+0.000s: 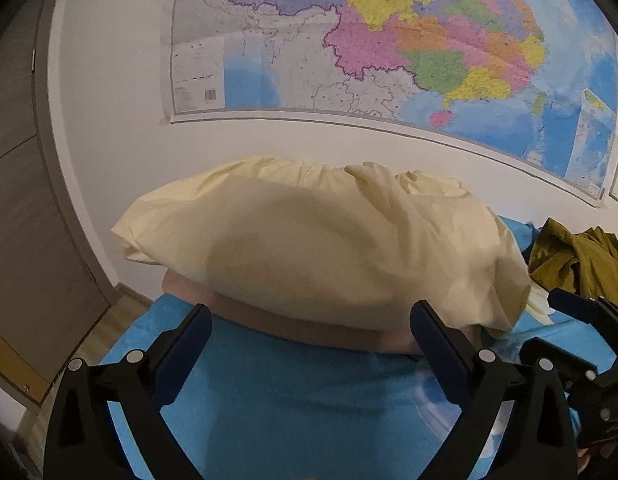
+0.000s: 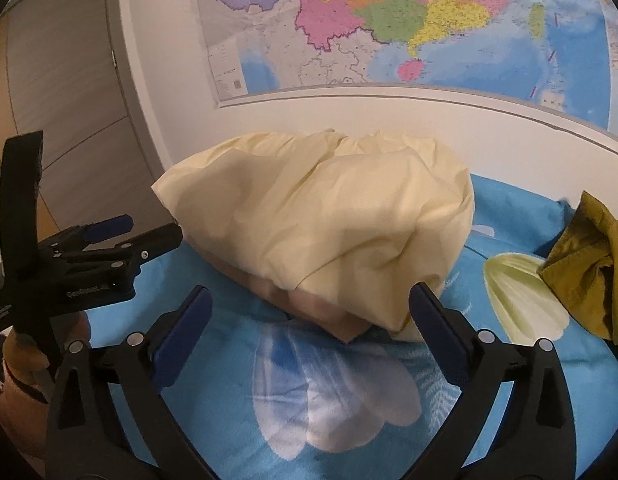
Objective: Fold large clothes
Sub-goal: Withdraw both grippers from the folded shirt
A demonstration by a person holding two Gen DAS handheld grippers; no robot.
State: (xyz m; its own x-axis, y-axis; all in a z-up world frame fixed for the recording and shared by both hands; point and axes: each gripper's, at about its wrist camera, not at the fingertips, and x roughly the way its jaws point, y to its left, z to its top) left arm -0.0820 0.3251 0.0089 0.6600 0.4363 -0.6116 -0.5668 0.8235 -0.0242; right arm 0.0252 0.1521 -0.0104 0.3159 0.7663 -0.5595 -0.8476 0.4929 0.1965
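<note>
Lying bunched on the bed [image 2: 245, 364], the cloth [image 2: 321, 220] sits just ahead of both empty, wide-open grippers: left [image 1: 309, 332], right [image 2: 309, 316].

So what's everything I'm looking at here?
cream garment: one, pale yellow, bundled on the bed near the wall
pinkish fabric: one, under the cream garment
olive garment: one, crumpled at the right
bedsheet: one, blue with flower print
wall map: one, multicoloured, on the white wall
door: one, grey-brown, at the left
left gripper: one, black with blue pads, open, empty
right gripper: one, the same, open, empty
</note>
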